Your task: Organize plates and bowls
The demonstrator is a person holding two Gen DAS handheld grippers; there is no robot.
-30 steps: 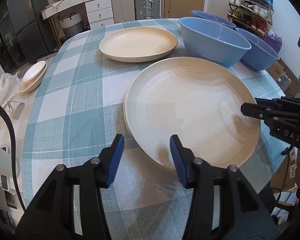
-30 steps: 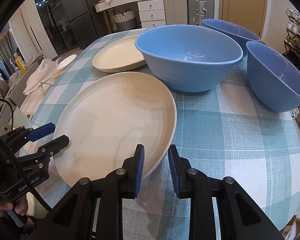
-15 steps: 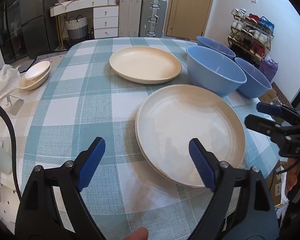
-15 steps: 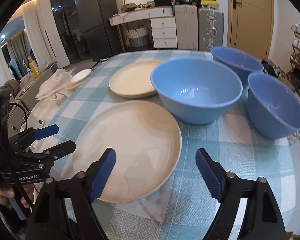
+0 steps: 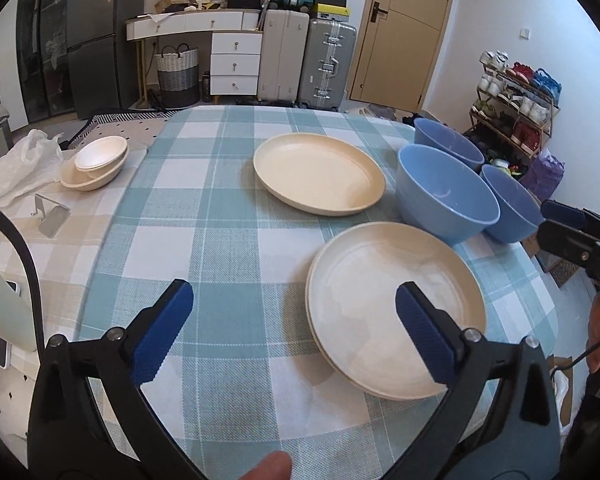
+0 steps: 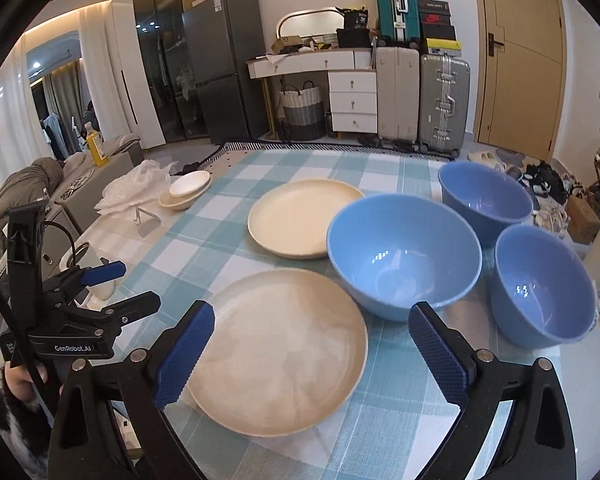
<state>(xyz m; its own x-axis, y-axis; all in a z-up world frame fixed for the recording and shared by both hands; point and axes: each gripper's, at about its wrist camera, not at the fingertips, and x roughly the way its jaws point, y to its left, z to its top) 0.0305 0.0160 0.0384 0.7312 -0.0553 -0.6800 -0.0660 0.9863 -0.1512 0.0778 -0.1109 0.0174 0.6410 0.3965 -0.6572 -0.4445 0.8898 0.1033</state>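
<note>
Both tongs have just been opening and now gape wide with nothing between them; left gripper [image 5: 292, 328] and right gripper [image 6: 310, 354] hover above the near cream plate [image 6: 280, 348], which sits flat on the checked tablecloth [image 5: 220, 240]; beyond it a second cream plate [image 5: 320, 178]; three blue bowls [image 6: 404, 254] cluster to the right.
</note>
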